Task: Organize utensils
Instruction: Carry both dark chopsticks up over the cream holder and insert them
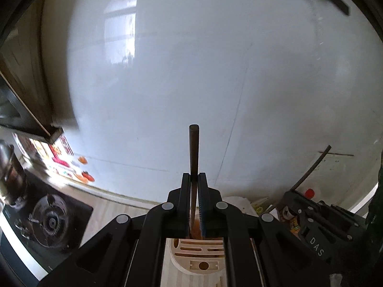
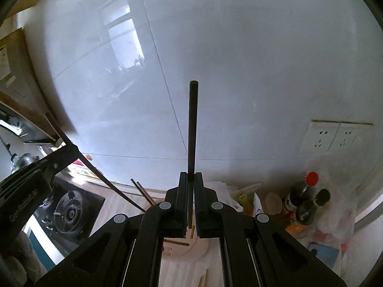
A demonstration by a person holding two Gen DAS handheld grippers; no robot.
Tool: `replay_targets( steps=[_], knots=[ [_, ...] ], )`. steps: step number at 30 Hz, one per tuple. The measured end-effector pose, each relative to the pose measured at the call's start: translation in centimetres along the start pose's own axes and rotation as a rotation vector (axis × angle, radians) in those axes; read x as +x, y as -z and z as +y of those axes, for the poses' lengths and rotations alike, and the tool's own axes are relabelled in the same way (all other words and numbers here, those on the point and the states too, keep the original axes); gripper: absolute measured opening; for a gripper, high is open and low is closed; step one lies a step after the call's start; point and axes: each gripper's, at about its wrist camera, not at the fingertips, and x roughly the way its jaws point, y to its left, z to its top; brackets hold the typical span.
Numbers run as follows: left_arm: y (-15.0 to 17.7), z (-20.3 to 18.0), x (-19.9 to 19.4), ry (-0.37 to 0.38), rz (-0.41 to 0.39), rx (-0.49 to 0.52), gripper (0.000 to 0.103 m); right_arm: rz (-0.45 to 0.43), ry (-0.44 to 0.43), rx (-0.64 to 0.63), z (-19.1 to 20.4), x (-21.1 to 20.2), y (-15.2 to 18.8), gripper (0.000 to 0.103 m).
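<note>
A pale wooden utensil holder (image 1: 196, 256) stands on the bench below both claws. The left claw (image 1: 194, 179) is clamped on a chopstick (image 1: 194, 148); the right claw (image 2: 190, 179) pinches another chopstick (image 2: 192, 124). Thin grips may let either one swivel and miss its slot.

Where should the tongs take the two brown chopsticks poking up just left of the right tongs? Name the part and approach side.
Grip the bare upper ends of the brown chopsticks, coming from above and the left. They lean up-left, and their lower part is hidden behind the right tongs. Those are shut on a dark chopstick, so it likely has to be set down first.
</note>
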Motion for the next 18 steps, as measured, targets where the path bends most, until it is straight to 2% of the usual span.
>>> replay_targets(
  steps=[3, 5, 7, 15, 18],
  knots=[
    [0.6, 0.3, 1.7, 0.005, 0.040, -0.018, 0.003, 0.023, 0.001, 0.012, -0.2, 2.0, 0.2, 0.005],
    [0.9, 0.3, 2.7, 0.013, 0.069, -0.029, 0.003, 0.005, 0.021, -0.002, -0.1, 2.2, 0.1, 0.005],
    [1.1, 0.4, 3.4, 0.016, 0.089, -0.039, 0.003, 0.013, -0.003, 0.020, -0.3, 2.4, -0.3, 0.005],
    [1.5, 0.5, 5.2, 0.020, 0.124, -0.048, 0.003, 0.029, -0.012, 0.001, 0.2, 2.5, -1.1, 0.005],
    [1.6, 0.6, 5.8, 0.022, 0.130, -0.048, 0.003, 0.040, -0.040, 0.013, -0.1, 2.7, -1.2, 0.005]
  ],
)
